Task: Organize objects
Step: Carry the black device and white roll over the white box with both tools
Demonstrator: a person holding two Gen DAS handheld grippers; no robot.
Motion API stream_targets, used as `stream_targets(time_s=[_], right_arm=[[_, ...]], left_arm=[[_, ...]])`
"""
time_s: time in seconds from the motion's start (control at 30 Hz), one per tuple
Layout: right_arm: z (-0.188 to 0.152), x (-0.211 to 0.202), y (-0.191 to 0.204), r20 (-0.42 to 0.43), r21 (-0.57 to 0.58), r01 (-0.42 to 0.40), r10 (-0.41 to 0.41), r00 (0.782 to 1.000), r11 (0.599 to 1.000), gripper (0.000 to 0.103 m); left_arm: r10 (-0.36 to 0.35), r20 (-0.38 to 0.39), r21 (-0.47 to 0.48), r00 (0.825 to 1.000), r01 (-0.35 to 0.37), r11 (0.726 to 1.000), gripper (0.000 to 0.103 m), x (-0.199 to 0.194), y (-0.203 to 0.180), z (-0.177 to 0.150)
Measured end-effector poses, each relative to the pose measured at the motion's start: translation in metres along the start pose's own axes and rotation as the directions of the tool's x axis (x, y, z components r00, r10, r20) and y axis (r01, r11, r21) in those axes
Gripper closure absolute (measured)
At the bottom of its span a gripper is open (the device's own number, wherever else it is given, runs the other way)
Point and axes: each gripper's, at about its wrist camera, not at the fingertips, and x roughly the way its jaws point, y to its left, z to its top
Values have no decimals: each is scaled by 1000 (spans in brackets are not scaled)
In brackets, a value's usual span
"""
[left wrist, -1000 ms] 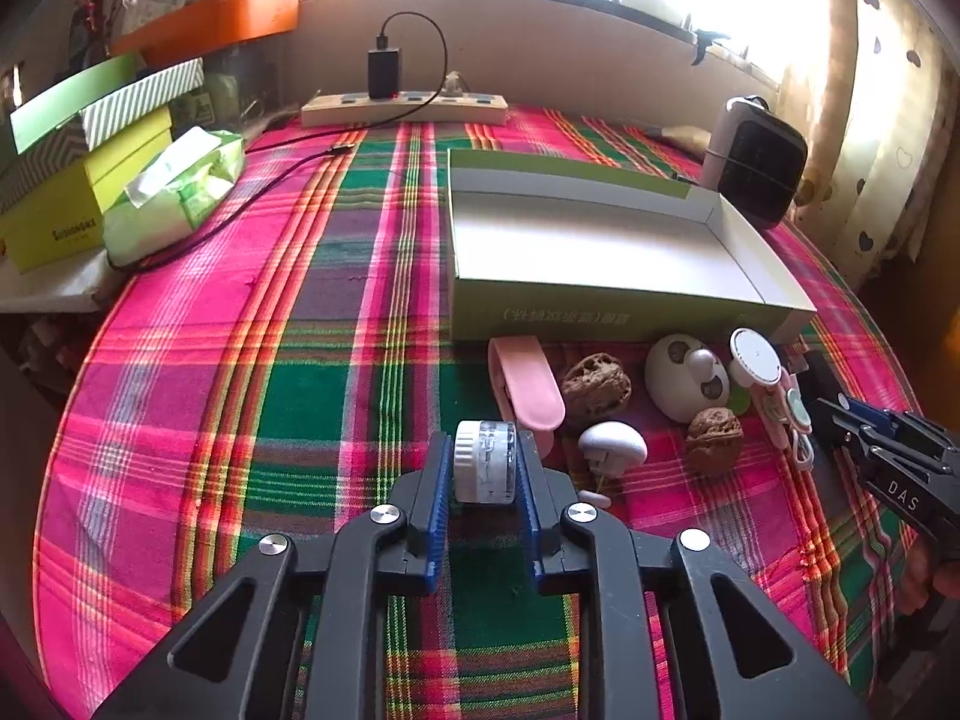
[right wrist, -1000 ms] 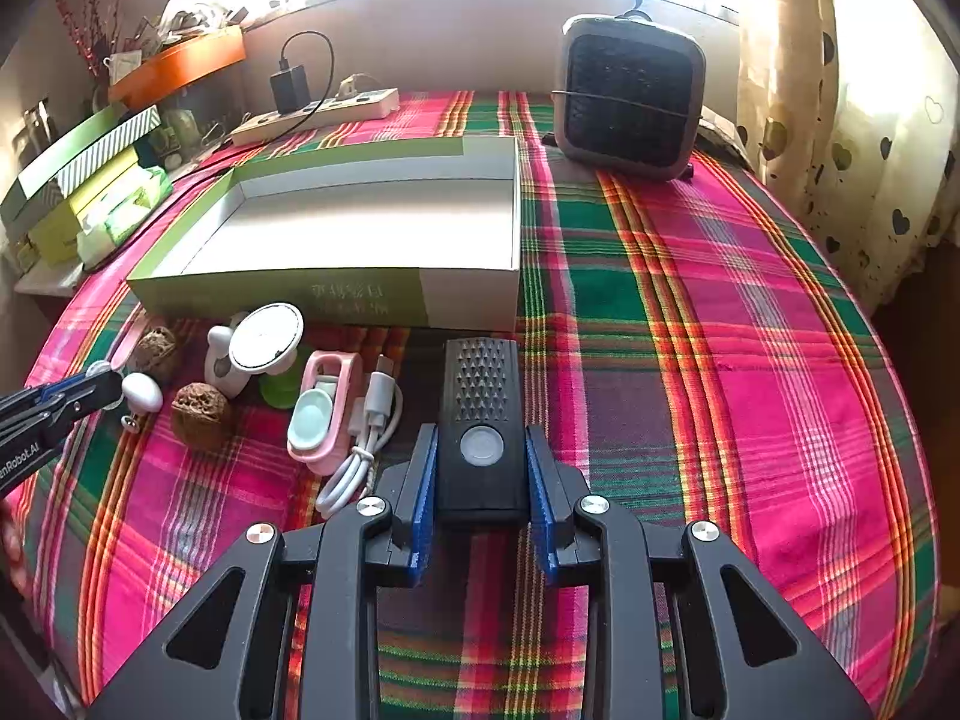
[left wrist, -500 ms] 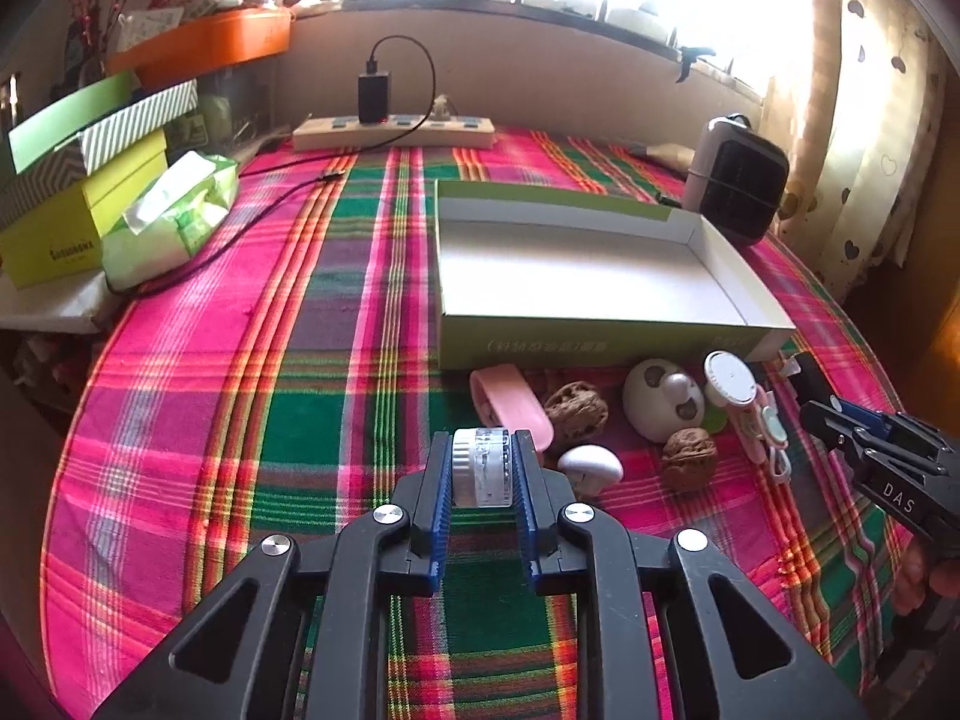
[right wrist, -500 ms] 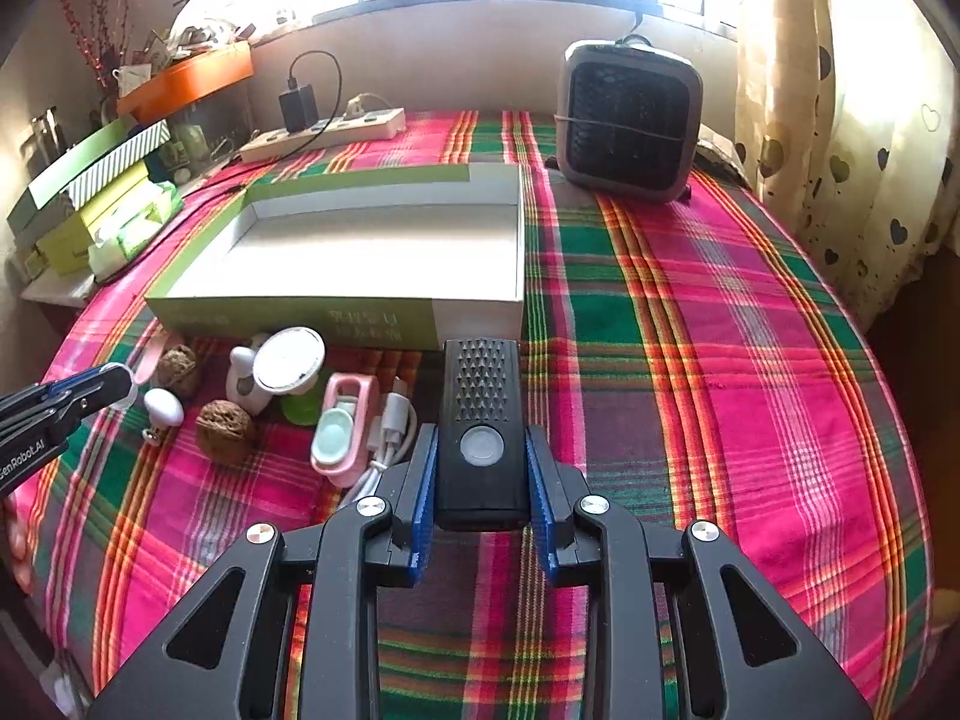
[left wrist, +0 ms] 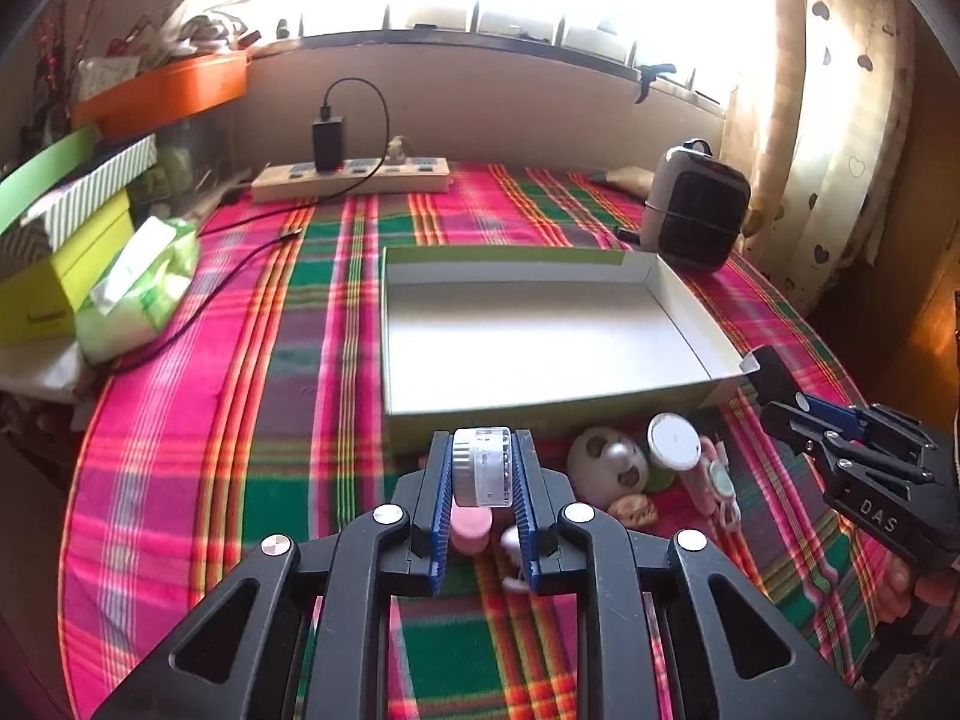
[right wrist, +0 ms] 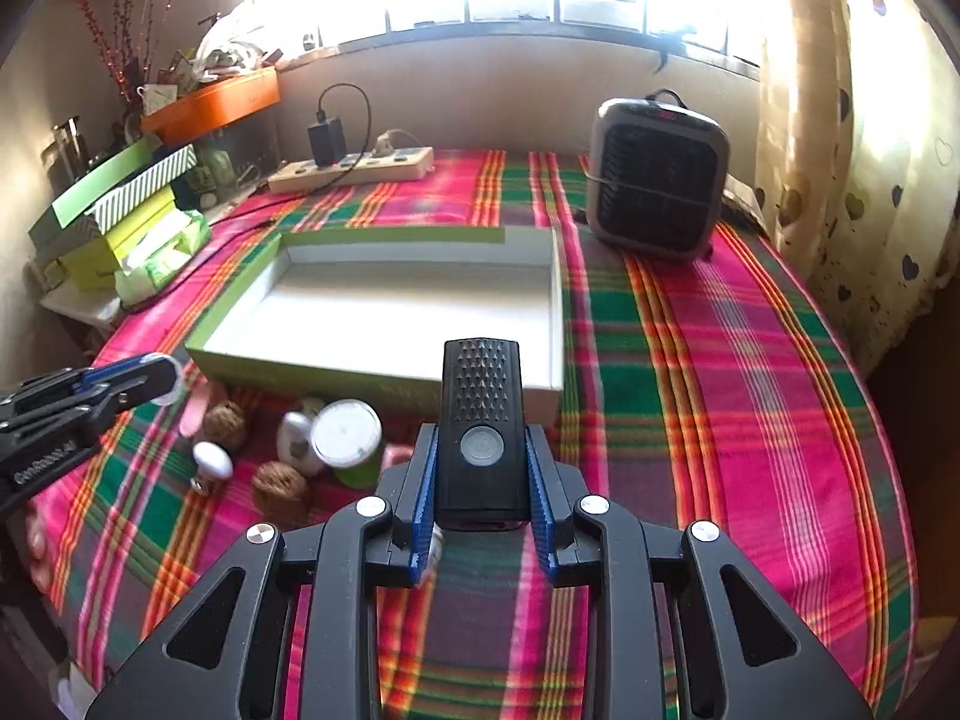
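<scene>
Since the earlier frames we had lifted both grippers off the plaid tablecloth (left wrist: 240,420), and the open green box (left wrist: 540,402) had slid nearer the middle of each view. Our left gripper (left wrist: 483,480) was clamped on a small clear jar with a ribbed silver cap (left wrist: 482,468), lying sideways between the blue pads and clear of the cloth, just in front of the box's near wall. Our right gripper (right wrist: 483,480) was clamped on a black rectangular device (right wrist: 482,426) with a round grey button and a studded upper face; its far end overlapped the box's near right corner in the right wrist view.

The box's white floor was bare. In front of its near wall lay the loose things: a white egg-shaped toy with dark patches (left wrist: 606,465), a white-lidded green jar (left wrist: 675,447), a walnut (left wrist: 630,510), a second walnut (right wrist: 225,426), a pink clip-like piece with a white cable (left wrist: 717,480), a pink case (left wrist: 471,531) seen under the left gripper, and a small white mushroom-shaped piece (right wrist: 213,462).

Behind the box stood a dark grey heater (right wrist: 657,180) at the right and a power strip (left wrist: 354,177) with a black charger plugged in by the wall. Stacked boxes (left wrist: 66,240) and a green tissue pack (left wrist: 144,288) sat at the left edge. Fingers of a hand (left wrist: 924,585) showed under the right gripper in the left wrist view.
</scene>
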Motion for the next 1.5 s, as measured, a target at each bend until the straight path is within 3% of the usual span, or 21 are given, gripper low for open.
stream_targets(time_s=[0.43,0.53,0.87,1.5], right_arm=[[43,34,12,-34,-33,-60,59,998,998,75],[52,49,12,-54,-36,-59,57,997,998,75],[75,94,9,-119,-31,-34,30,992,999,75],[88,134,3,-169,-35,9,-15,985,999,75]], left_arm=[[-33,0,24,999,33,999,86,33,-7,42],[-54,-16,15,998,54,998,86,45,-5,52],[-29,-65,40,997,32,999,86,91,-7,77],[2,-135,32,991,2,999,86,138,0,87]])
